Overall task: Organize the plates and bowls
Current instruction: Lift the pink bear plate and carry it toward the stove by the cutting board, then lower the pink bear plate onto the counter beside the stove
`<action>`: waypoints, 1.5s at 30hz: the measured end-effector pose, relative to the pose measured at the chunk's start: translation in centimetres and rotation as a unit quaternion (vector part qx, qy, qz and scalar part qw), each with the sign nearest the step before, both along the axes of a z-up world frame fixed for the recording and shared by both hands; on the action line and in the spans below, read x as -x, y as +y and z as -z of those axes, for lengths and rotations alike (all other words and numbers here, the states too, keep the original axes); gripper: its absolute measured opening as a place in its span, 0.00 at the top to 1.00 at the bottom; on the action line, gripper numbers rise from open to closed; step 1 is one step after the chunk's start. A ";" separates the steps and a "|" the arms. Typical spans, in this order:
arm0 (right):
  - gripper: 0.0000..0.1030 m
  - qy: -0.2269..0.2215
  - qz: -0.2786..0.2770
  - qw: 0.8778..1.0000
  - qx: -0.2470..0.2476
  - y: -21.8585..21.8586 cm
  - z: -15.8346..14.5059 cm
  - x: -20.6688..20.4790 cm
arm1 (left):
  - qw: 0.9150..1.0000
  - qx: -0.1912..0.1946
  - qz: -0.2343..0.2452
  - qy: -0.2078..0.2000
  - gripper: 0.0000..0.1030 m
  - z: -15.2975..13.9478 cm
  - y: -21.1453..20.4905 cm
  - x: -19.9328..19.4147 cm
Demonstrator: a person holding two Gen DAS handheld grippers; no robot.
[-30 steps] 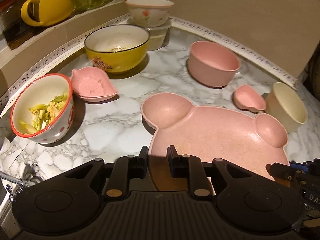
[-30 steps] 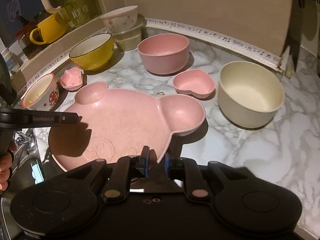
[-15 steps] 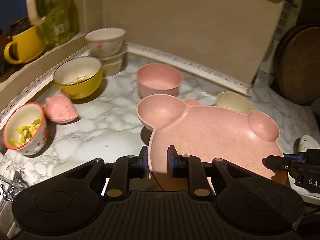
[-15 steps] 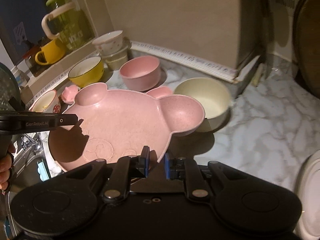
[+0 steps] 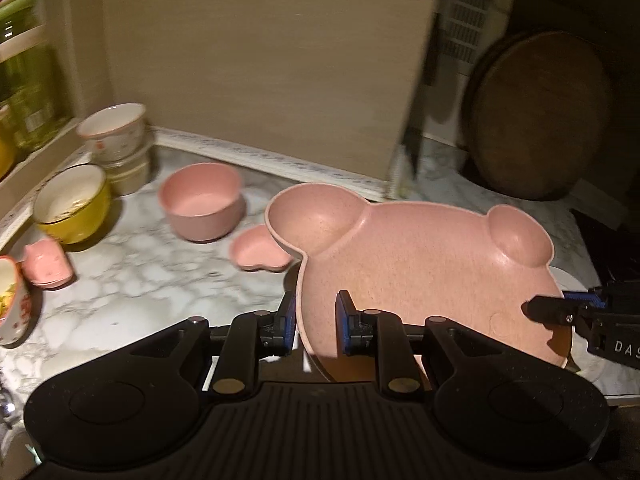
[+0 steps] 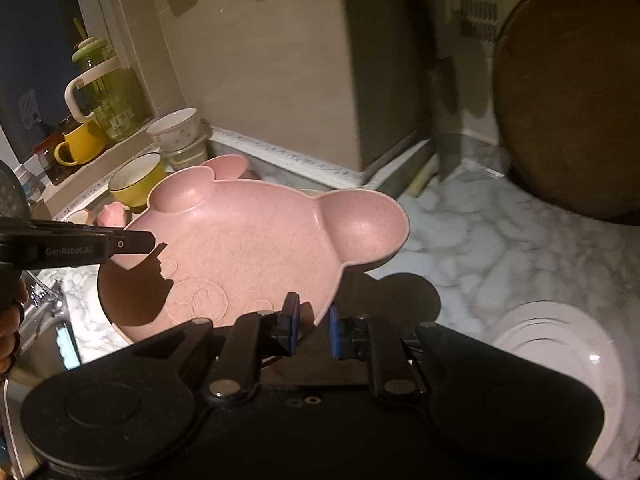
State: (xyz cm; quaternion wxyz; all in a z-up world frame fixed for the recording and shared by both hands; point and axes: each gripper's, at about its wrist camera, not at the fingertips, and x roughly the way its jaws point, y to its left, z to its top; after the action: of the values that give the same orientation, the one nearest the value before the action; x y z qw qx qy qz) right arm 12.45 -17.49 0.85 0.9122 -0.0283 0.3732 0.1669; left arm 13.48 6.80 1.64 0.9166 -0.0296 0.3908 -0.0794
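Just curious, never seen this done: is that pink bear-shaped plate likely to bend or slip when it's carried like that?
The pink bear-shaped plate probably stays stiff: it spans flat between the left gripper and right gripper. Its matte speckled surface looks grippy. Thin-rim grips could let it tilt.

A speckled pink bear-head-shaped plastic plate with two round ear wells (image 5: 420,276) (image 6: 248,248) fills the frame's centre, raised clear of the marble counter, tilted slightly.
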 end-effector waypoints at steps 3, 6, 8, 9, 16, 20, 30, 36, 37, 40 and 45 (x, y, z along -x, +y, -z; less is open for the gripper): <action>0.87 -0.006 0.009 1.000 0.004 -2.4 -0.5 0.5 | 1.000 0.007 0.018 -0.002 0.81 -0.1 -2.4 0.1; 0.87 -0.011 0.024 1.000 0.005 -5.0 -1.0 0.9 | 0.999 0.006 0.039 -0.006 0.81 -0.2 -5.1 0.0; 0.87 -0.014 0.034 0.999 0.007 -6.6 -1.2 1.2 | 0.999 0.008 0.052 -0.007 0.81 -0.2 -7.0 -0.1; 0.87 -0.016 0.041 0.999 0.009 -7.6 -1.2 1.3 | 0.998 0.009 0.056 -0.007 0.81 -0.2 -7.9 -0.1; 0.87 -0.020 0.081 0.996 0.005 -13.1 -1.2 2.0 | 0.995 -0.001 0.095 -0.015 0.81 0.3 -14.1 -0.5; 0.87 -0.018 0.103 0.995 0.002 -15.9 -0.5 2.2 | 0.994 -0.006 0.110 -0.012 0.81 1.0 -17.2 -0.8; 0.87 0.001 0.134 0.991 -0.009 -21.9 2.3 1.6 | 0.991 -0.018 0.134 0.007 0.81 3.9 -23.0 -1.9; 0.87 0.006 0.141 0.990 -0.004 -23.8 4.0 0.6 | 0.990 -0.034 0.133 0.016 0.81 5.8 -25.4 -2.7; 0.87 0.008 0.141 0.990 -0.004 -24.0 4.1 0.4 | 0.991 -0.034 0.132 0.017 0.81 6.1 -25.7 -2.8; 0.87 0.011 0.139 0.990 -0.002 -24.5 4.7 0.2 | 0.990 -0.037 0.131 0.021 0.81 6.6 -26.4 -3.0; 0.87 0.016 0.138 0.990 0.000 -25.3 5.5 -0.5 | 0.990 -0.039 0.129 0.028 0.81 7.5 -27.1 -3.4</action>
State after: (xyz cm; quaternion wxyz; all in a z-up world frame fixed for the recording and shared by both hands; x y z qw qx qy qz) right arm 12.94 -42.77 -4.62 0.9203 0.0258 0.3883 0.0402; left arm 16.92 -20.27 -5.82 0.8879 0.0550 0.4192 -0.1811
